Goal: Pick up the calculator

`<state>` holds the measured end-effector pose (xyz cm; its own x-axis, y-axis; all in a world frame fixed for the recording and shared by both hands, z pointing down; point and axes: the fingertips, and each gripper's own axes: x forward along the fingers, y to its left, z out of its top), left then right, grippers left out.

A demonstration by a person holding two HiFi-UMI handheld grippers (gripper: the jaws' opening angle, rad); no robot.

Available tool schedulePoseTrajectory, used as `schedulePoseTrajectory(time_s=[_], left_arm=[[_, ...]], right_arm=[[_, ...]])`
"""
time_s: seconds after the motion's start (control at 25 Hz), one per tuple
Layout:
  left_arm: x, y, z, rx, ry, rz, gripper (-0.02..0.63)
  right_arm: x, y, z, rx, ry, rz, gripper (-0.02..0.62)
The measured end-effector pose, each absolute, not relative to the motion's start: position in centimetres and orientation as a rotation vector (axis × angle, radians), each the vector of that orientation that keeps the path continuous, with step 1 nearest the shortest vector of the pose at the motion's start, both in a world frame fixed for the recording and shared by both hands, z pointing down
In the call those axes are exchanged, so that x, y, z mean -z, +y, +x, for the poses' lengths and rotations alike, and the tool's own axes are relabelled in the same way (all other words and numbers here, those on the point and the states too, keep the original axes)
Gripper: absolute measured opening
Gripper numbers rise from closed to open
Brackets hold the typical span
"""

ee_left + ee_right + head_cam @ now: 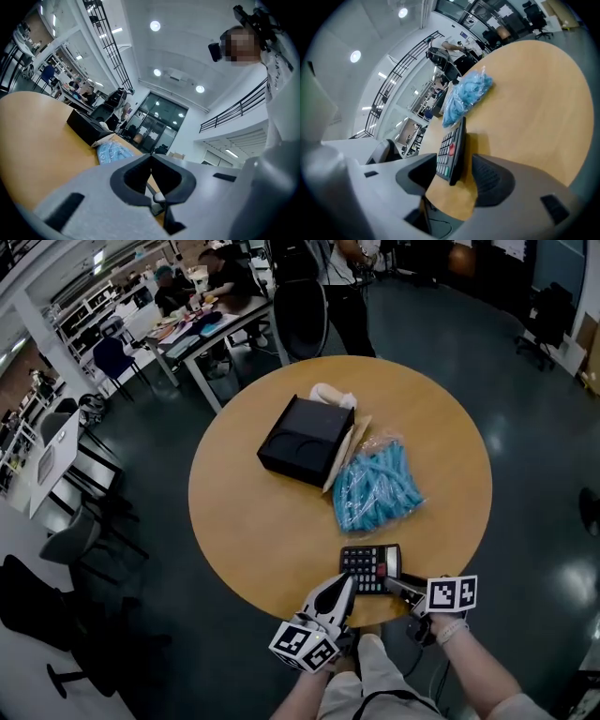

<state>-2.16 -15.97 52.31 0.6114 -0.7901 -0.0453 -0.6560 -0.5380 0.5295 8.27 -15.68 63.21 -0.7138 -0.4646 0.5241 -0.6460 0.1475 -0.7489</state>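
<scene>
Grasping is the step in hand, judged from how things lie. The flat black calculator with grey keys and one red key lies on the round pale-wood bench close to its near edge, just short of the clear bag of light-blue pieces and well apart from the open black cardboard box. The right tool stands with its jaws apart, one to each side of the calculator's near end. In the right gripper view a strip of bench shows between the calculator and the farther jaw, so nothing is clamped yet. The left tool hovers just beside the calculator's near left corner, jaws brought together on nothing.

Next, the right tool would need to close squarely on the thin body, gripping its faces rather than slipping off an edge, and then lift straight up.
</scene>
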Motion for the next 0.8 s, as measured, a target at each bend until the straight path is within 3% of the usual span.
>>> schedulePoseTrajectory(time_s=[0.64,0.8], left_arm=[[-54.8,-17.9,-2.0,0.378,-1.165,2.353,0.008],[-55.0,-17.1,-2.7,0.376,-1.174,2.338,0.008]], right_arm=[[-65.1,-16.2,5.7,-1.7,-2.173,0.85,0.21],[-65.5,-16.0,6.3,-1.738,-2.15,0.87,0.11]])
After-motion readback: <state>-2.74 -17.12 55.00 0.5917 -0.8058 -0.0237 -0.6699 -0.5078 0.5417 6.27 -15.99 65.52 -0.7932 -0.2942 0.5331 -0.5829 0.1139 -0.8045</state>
